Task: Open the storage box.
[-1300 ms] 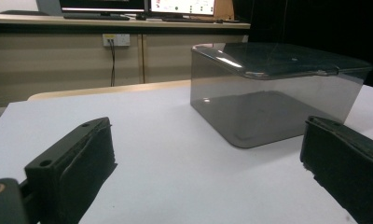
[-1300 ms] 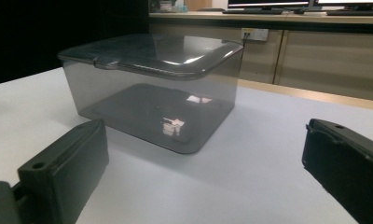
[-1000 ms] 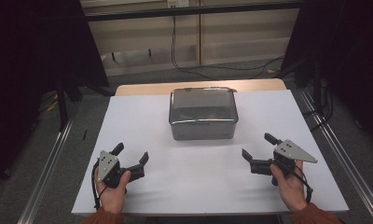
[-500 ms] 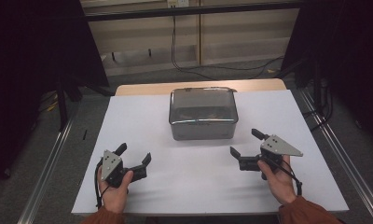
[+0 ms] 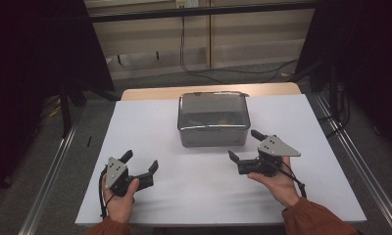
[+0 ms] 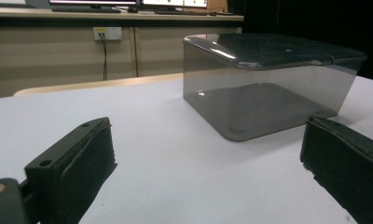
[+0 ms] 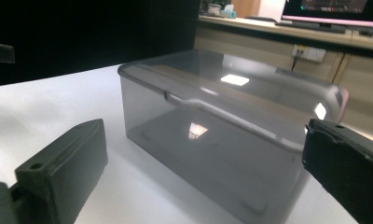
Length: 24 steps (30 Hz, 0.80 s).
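White-topped table [image 5: 150, 122] occupying the centre of the high view, its pale wooden edge visible along the top. A lidded, smoky translucent box [image 5: 212, 119] stands on it, upper centre of the white surface.

Contents of lidded grey box [image 5: 212, 119] indistinct through tinted lid.

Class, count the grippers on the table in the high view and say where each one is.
2: the left gripper near the table's front left, the right gripper just right of the box's front.
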{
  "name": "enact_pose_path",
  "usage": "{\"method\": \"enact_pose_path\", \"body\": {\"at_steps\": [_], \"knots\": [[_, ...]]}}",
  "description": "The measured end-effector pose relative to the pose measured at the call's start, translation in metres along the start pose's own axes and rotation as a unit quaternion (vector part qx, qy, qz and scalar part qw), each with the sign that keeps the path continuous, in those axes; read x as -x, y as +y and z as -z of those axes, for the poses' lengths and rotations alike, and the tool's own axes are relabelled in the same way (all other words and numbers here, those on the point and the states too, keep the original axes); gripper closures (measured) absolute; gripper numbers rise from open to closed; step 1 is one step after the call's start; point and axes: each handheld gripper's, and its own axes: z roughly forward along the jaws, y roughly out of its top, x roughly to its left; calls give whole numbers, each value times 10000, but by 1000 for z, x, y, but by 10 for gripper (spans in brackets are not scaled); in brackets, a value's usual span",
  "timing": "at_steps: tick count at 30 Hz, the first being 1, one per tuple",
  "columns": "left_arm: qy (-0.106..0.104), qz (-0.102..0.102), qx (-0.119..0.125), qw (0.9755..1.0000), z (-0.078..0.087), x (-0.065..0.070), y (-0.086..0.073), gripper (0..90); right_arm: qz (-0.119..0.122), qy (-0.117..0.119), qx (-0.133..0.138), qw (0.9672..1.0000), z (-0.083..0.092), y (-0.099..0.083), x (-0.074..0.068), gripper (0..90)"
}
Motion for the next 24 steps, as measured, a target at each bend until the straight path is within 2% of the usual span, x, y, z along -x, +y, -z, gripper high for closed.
{"method": "enact_pose_path", "body": {"at_steps": [1, 4, 7, 8, 9, 10, 12, 15, 19, 20, 22, 23, 24], "knots": [[19, -12, 0, 10000, 0, -1, 0, 26, 149, 46, 87, 9998, -3, 5, -1, 0], [24, -6, 4, 10000, 0, -1, 0, 26, 197, 110, 140, 9996, -6, 10, -1, 0], [21, -34, 2, 10000, 0, -1, 0, 27, 509, 133, 173, 9985, -13, 15, -3, 0], [16, -38, 2, 10000, 0, -1, 1, 27, 509, 133, 173, 9985, -13, 15, -3, 0], [-20, -5, -9, 10000, 0, -1, 0, 27, 719, 108, 122, 9973, -17, 15, -5, 0], [-8, -1, -11, 10000, 0, -1, 0, 27, 767, 112, 131, 9969, -18, 15, -6, 0], [-3, 24, -1, 10000, -1, -2, 0, 26, 1044, 155, 76, 9944, -23, 14, -7, 0], [-1, -8, -18, 10000, -1, -2, 0, 26, 1531, 116, -11, 9881, -28, 15, -12, 21], [-19, -28, -21, 10000, -1, -2, 0, 26, 1906, -39, -129, 9816, -35, 18, -15, 56], [-19, -28, -21, 10000, -1, -2, 0, 27, 2060, -112, -163, 9784, -37, 18, -16, 65], [-22, -39, -18, 10000, -1, -1, 0, 26, 2233, -181, -222, 9743, -41, 19, -18, 99], [-22, -39, -18, 10000, -1, -1, 0, 26, 2233, -181, -222, 9743, -41, 19, -18, 99], [-29, -110, 0, 9999, 0, 0, 1, 26, 2482, -306, -284, 9678, -45, 19, -19, 111]]}}
